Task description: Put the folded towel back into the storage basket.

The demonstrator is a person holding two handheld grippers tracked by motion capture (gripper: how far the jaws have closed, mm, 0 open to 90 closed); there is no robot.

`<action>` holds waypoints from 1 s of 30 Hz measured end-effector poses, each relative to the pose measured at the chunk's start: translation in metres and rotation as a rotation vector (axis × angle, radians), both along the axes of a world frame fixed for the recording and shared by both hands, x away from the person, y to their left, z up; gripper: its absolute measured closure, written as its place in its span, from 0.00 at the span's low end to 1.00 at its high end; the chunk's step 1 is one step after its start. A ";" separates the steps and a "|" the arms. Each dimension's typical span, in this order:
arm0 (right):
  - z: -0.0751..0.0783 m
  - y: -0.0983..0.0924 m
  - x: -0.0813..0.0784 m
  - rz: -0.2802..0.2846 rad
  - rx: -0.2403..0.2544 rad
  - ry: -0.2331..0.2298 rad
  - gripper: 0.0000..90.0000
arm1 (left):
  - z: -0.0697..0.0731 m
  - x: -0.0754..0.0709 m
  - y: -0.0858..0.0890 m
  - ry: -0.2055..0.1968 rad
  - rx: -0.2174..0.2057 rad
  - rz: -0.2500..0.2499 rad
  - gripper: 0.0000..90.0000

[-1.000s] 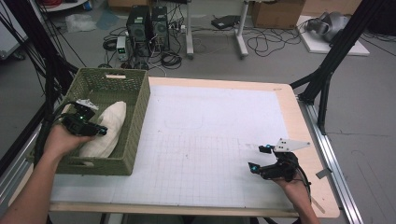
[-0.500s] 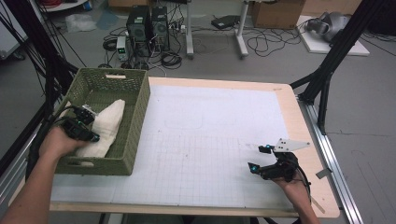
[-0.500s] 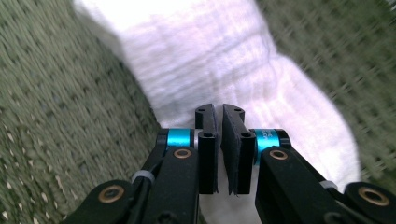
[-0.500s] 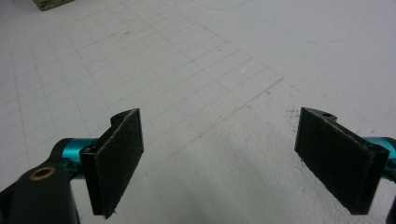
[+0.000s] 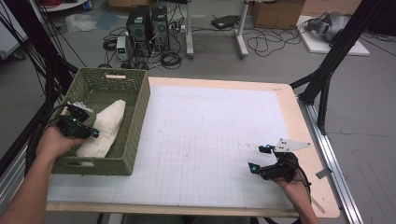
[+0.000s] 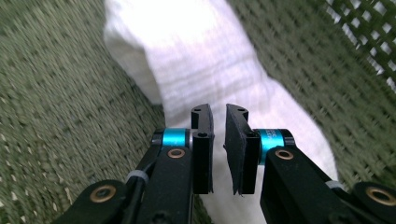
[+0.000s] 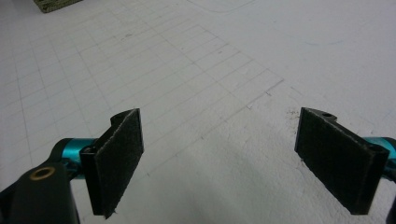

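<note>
Over the green basket (image 5: pixel 135 116), left claw (image 6: pixel 218 126) just parting — white cloth (image 6: pixel 219 70) beneath.

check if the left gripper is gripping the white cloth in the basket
Apart. The left gripper view shows the left gripper with an empty slit between its just-opening jaws, the white cloth lying beyond them.

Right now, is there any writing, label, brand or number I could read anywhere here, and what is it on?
No readable text anywhere.
White grid mat on the table: only ruled lines and faint pen curves, no numbers.
Green woven basket and white cloth: no label visible.
Computer towers on the floor: any markings too small and blurred to read.
</note>
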State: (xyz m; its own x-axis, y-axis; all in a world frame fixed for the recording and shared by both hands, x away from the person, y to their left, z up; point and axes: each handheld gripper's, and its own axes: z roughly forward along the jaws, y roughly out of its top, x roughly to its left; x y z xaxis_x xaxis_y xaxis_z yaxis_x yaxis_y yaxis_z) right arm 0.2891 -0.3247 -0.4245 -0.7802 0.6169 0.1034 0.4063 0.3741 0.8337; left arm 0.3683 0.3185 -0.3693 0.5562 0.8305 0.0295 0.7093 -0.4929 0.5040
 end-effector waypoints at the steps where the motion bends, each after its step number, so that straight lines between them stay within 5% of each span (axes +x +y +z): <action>1: 0.000 0.000 0.000 -0.002 0.001 -0.002 0.16 | 0.001 -0.001 0.000 -0.010 0.000 -0.002 0.89; 17: 0.001 0.002 -0.001 0.001 0.004 -0.001 0.16 | 0.039 -0.017 -0.006 -0.177 -0.173 -0.060 0.82; 30: 0.002 0.004 -0.001 0.001 0.008 -0.015 0.14 | 0.060 -0.034 -0.027 -0.250 -0.287 -0.124 0.69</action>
State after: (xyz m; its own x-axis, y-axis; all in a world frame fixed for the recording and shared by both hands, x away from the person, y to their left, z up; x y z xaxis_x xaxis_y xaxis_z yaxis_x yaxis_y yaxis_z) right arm 0.2881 -0.3205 -0.4221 -0.7824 0.6152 0.0966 0.3934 0.3680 0.8425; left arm 0.3339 0.2915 -0.3091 0.6576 0.7519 -0.0471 0.4918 -0.3811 0.7829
